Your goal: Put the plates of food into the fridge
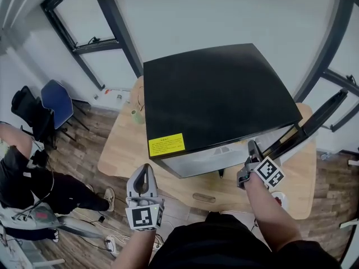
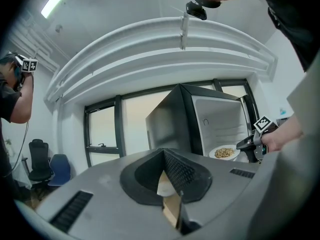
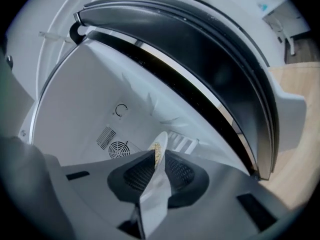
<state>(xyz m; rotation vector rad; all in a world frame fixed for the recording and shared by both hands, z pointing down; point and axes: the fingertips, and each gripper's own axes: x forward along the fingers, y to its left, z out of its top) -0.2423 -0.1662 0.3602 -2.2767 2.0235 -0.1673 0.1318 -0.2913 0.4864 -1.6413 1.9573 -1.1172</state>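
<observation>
Plate [image 3: 159,189] of grain-like food [image 2: 223,153], held just inside the mouth of the fridge [image 1: 219,94] and not yet set down. The right gripper [image 1: 251,153] is clamped on the plate's rim. The left gripper [image 1: 144,175], jaws together and empty, waits in front of the fridge, apart from it. The door [image 1: 314,122] stands wide at the fridge's right. We judge the task under way: this plate still needs placing and releasing. The part of the fridge cavity we see holds no other dish. We see no further plates on the table [image 1: 120,144] beneath the fridge.
</observation>
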